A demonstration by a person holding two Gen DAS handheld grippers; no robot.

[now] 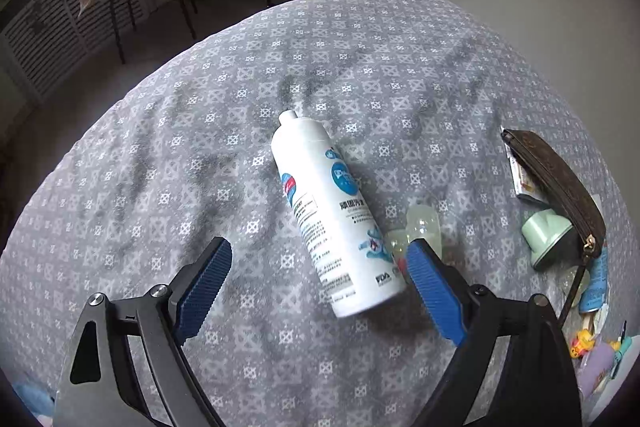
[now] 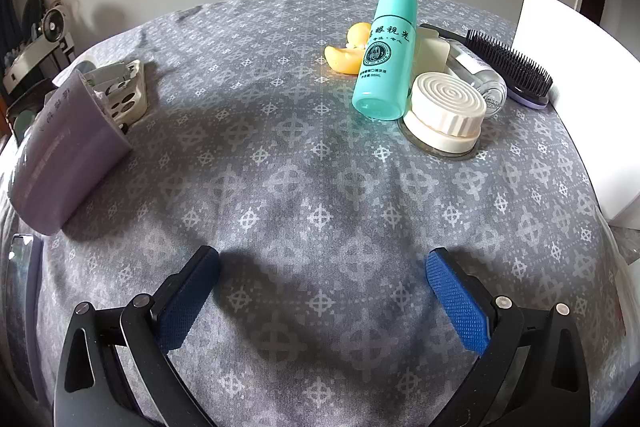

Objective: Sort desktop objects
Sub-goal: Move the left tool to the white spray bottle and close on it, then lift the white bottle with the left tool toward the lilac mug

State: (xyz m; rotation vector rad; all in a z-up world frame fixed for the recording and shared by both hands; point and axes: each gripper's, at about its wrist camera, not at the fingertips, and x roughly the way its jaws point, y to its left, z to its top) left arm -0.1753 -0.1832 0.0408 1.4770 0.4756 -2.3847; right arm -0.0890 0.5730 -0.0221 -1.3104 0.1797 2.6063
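Both claws, left (image 1: 318, 277) and right (image 2: 322, 277), gape empty above the worktop (image 2: 280, 155). White bottle (image 1: 332, 211) lies loose between left fingers; teal bottle (image 2: 386, 55), duck (image 2: 348, 53), brush (image 2: 512, 67) look grouped. Sorting seems partway.

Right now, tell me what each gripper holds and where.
Nothing. The left gripper is open above the lying white bottle, not gripping it; the right gripper is open over bare cloth.
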